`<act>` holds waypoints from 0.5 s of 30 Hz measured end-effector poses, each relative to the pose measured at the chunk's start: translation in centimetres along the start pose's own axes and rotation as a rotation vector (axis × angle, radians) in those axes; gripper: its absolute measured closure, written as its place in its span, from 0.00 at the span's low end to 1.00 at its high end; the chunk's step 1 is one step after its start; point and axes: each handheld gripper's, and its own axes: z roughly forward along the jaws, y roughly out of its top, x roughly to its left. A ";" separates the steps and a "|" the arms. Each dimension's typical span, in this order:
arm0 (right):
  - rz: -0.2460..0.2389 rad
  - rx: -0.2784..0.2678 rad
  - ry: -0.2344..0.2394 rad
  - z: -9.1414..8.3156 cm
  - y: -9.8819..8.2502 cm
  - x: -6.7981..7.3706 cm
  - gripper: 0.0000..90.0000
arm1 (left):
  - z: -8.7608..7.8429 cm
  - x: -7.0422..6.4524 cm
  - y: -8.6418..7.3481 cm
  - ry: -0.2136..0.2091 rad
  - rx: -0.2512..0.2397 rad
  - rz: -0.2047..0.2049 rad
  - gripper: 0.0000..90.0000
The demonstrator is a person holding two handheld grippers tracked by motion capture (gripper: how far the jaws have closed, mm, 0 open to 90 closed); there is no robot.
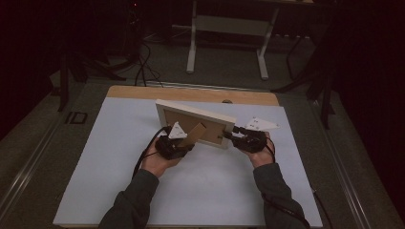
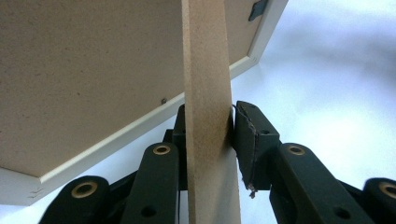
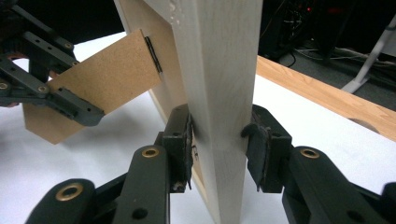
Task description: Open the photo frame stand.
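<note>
1. Standing a picture frame [image 1: 196, 121] on the white table [image 1: 95, 181] is the work we read here; the frame is upright on its lower edge, its back towards us, between our 2 grippers.
2. Our right gripper [image 3: 217, 149] has its jaws partly closed on the frame's pale wooden side rail [image 3: 224, 84]. In the right gripper view the rail runs straight up between the pads, the left pad flat against it and the right pad touching its other face, so we hold the frame steady from that side.
3. Our left gripper [image 2: 210, 140] has its jaws partly closed on the brown fibreboard easel leg [image 2: 208, 93], which rises between the pads in the left gripper view, both pads pressed to it. Beyond and to the left of those jaws sits the frame's backing board [image 2: 84, 70].
4. Done so far, as we judge it: the frame is raised off its face, and the leg is swung out from the back on its dark hinge [image 3: 154, 53], angled away from the board.
5. Left to do, as we judge it: bring the leg's foot down to the table behind the frame, let the frame lean back on it, then open both jaws. We cannot tell whether the foot touches the table yet.
</note>
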 end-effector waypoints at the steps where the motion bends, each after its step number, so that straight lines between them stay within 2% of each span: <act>1: 0.002 0.002 0.004 0.0 0.0 0.1 0.70 | 0.0 0.0 -0.1 0.000 -0.002 0.001 0.80; 15: 0.004 0.001 0.040 -0.3 -0.5 0.6 0.68 | 0.1 -0.6 -1.0 -0.013 -0.014 -0.009 0.83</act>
